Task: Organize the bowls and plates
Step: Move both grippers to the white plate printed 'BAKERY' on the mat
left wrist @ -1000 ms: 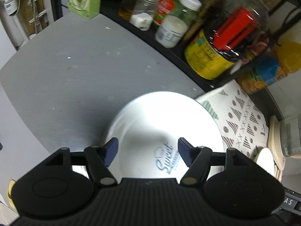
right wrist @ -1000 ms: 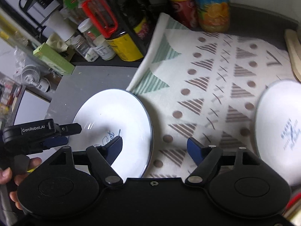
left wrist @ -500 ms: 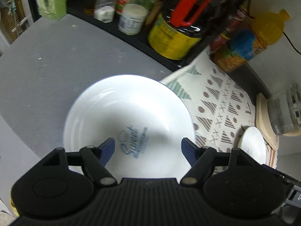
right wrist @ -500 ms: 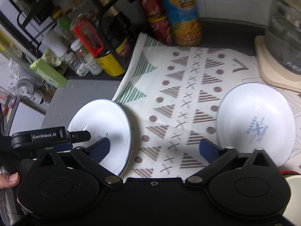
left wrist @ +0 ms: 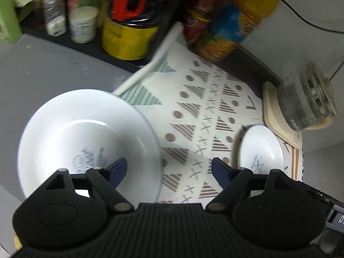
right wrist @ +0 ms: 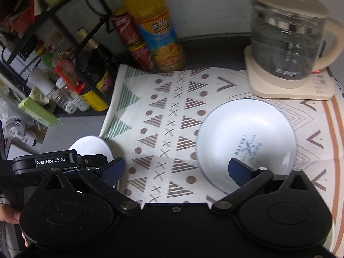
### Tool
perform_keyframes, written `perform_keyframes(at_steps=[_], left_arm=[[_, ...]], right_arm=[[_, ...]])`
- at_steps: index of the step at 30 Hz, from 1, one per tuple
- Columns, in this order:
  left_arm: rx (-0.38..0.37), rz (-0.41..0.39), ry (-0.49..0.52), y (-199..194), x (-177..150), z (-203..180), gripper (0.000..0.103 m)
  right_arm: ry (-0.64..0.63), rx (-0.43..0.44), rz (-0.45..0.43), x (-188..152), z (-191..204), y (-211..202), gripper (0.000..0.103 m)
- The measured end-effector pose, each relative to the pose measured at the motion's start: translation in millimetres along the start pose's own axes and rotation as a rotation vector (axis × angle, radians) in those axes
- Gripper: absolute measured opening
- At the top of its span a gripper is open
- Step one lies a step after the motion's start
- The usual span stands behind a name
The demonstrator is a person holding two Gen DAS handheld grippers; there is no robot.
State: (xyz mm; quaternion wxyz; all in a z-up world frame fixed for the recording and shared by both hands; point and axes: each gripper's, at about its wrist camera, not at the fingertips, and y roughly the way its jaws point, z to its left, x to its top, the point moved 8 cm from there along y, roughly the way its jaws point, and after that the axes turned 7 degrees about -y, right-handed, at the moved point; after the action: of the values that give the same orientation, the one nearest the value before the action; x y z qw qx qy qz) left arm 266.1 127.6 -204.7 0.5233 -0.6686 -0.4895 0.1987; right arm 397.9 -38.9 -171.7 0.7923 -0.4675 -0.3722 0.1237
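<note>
Glossy white ceramic bowl [left wrist: 86, 133] and plate [right wrist: 247, 142]; matt printed cloth mat [right wrist: 172, 116]; clear glass kettle [right wrist: 286, 38]; matt grey countertop [left wrist: 43, 68]; black plastic left gripper [left wrist: 168, 169]

Bare cloth [right wrist: 172, 129] between bowls [right wrist: 247, 142] — bottles [right wrist: 159, 36], kettle [right wrist: 286, 43] behind.

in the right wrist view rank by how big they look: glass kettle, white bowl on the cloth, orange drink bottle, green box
1. White bowl, though it sits nearest the camera, which inflates it.
2. Glass kettle, close to the bowl in apparent size, so this order is unsure.
3. Orange drink bottle.
4. Green box, clearly smallest and far off at the fisheye edge.
</note>
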Motion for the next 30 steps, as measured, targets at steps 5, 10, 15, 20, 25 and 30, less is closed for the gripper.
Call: perform_keyframes(at_steps=[5,10,15,20,25,30], left_arm=[[-0.038,0.016,0.039,9.6,-3.6,-26.1,0.084],[-0.060,0.022,0.083,17.2,-2.7,-50.8,0.084],[-0.073,0.035,0.118,27.4,-1.0,-69.6,0.084],[-0.094,0.059,0.156,41.2,-2.0,-89.5,0.084],[-0.119,0.084,0.188,54.0,-5.2,-110.1,0.084],[-0.124,0.118,0.196,71.1,-7.2,-122.4,0.084]], right_arm=[[0.039,-0.024,-0.031,1.2,-16.6,-9.9,0.103],[0.087,-0.059,-0.062,3.8,-37.9,-19.1,0.103],[0.136,-0.091,-0.080,3.0,-59.3,-25.1,0.103],[0.190,-0.137,-0.104,0.4,-82.8,-31.6,0.103],[0.258,-0.163,-0.102,-7.4,-110.1,-33.7,0.103],[0.302,-0.200,-0.091,-15.3,-133.0,-30.2,0.103]])
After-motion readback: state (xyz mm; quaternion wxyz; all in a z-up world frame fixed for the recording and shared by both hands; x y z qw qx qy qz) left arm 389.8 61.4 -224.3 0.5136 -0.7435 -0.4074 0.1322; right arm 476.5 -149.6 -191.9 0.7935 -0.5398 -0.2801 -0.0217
